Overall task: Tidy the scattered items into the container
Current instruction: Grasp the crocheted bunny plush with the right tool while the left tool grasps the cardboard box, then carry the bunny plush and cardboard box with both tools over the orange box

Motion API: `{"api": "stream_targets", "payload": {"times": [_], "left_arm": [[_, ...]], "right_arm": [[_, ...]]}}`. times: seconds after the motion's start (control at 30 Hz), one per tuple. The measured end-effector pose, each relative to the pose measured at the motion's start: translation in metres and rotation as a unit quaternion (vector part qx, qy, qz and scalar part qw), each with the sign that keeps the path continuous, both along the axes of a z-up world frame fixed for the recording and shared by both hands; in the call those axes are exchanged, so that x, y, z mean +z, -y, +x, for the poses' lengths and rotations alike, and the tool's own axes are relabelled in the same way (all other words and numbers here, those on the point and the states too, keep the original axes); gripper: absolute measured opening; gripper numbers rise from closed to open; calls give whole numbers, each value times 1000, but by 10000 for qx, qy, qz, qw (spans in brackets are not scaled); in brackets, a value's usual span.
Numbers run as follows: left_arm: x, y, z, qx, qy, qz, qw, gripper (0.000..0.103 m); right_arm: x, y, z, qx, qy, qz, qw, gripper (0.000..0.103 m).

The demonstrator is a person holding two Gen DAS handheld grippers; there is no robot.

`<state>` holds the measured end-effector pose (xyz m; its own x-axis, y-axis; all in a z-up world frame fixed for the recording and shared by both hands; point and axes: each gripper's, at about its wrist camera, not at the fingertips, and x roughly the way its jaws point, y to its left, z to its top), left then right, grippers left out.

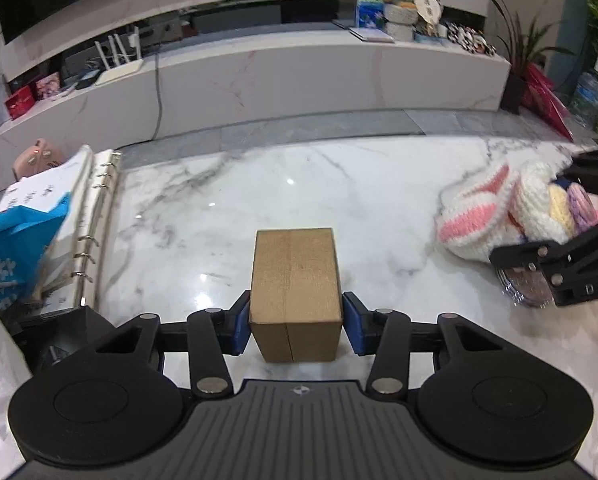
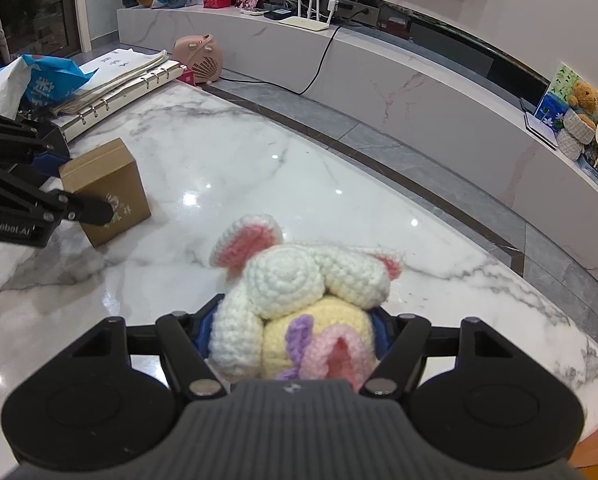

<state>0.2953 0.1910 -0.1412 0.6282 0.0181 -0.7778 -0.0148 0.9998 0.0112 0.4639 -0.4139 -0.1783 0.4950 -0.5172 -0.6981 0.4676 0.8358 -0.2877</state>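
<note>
Jaws on one cardboard box point(image 1: 295, 292), one crocheted rabbit point(image 2: 299, 304), one apiece.

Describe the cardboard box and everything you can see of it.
The cardboard box is small, plain brown and shut, with a seam down its top and front and a faint printed mark on one side. It stands upright on the white marble table, apart from the crochet toy. The left gripper straddles it, the blue pads of its jaws at both sides of its near end.

Upright cardboard box point(image 1: 295, 292) — crocheted bunny point(image 2: 295, 304) beside
</note>
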Motion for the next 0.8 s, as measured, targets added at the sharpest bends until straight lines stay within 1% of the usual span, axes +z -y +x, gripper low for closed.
{"api": "stream_targets", "payload": {"times": [0.37, 0.8], "left_arm": [[11, -5, -4, 76, 145, -98, 9998, 52], [28, 2, -16, 72, 331, -106, 9994, 52]], "right_arm": [[16, -7, -5, 61, 72, -60, 9999, 71], [55, -22, -23, 13, 213, -310, 9993, 71]]}}
